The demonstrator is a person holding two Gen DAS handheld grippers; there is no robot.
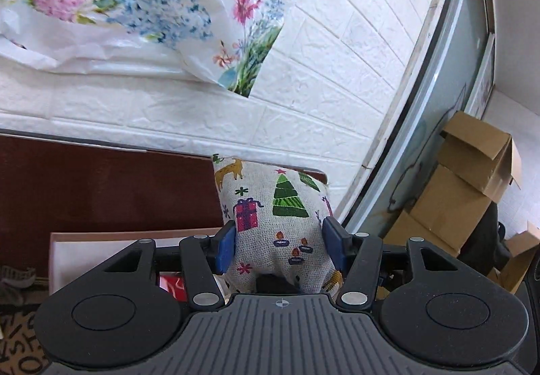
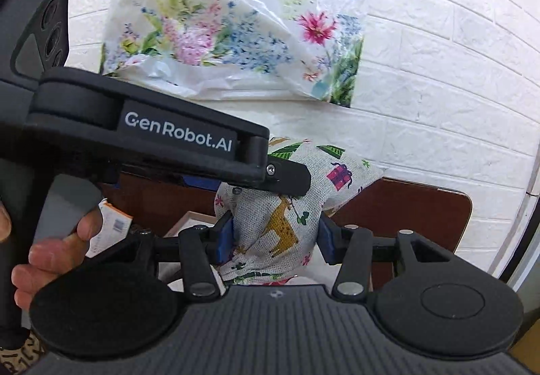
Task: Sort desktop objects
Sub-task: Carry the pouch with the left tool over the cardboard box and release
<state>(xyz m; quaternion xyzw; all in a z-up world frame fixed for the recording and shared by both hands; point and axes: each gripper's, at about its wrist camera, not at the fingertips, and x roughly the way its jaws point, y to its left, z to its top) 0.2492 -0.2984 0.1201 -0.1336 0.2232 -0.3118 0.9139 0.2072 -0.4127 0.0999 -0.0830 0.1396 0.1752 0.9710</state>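
My left gripper [image 1: 278,248] and right gripper [image 2: 275,235] both pinch one printed cloth pouch [image 1: 275,216] between blue pads, lifted above the brown desk [image 1: 101,186]. At seven o'clock waits an open box [image 1: 101,245]. Soft fabric may slip if my hands pull apart.

Small burlap-style cloth pouch [image 1: 280,223], off-white, printed with Christmas trees, purple gift boxes, yellow reindeer, candles and tiny flowers. Looks stuffed and lumpy, standing roughly upright with its flat top edge up, lifted above the brown counter [image 1: 101,186] near the white brick wall. In the right wrist view the same pouch [image 2: 287,226] shows its reindeer side, slightly crumpled at the bottom.
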